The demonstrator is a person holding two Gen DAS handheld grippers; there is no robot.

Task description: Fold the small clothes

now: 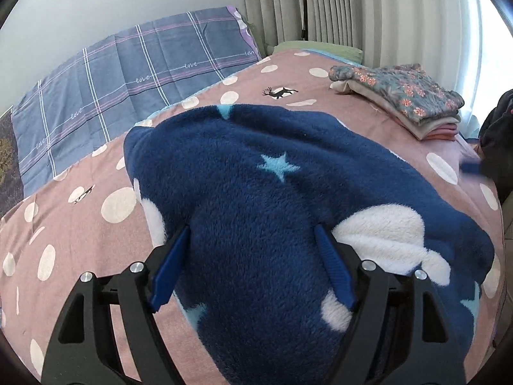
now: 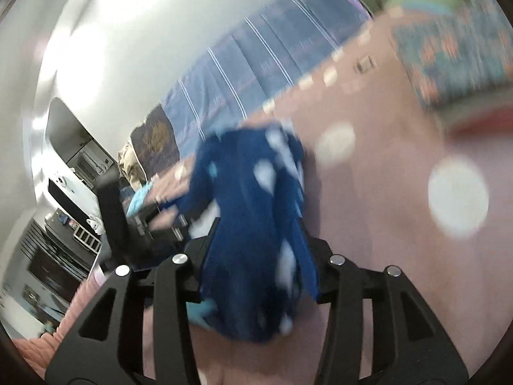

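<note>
So the navy fleece garment (image 1: pixel 256 192) with the stars and white clouds is lying across the middle of the bed (image 1: pixel 80 224), on the pink polka-dot cover, with the stack of folded clothes (image 1: pixel 404 99) over near the bed's far right corner. The left gripper (image 1: pixel 253 256) hovers low over the near part of the fleece, angled down, jaws spread wide on either side of a ridge of fabric and not pinching it. The right gripper (image 2: pixel 256 240) has a bunch of the same fleece (image 2: pixel 253 224) hanging between its jaws; the shot is blurry but it looks clamped on the cloth. My take: before carrying the fold over, pin the fleece with the left, keep the lifted edge taut and lay it square so it doesn't bunch.
</note>
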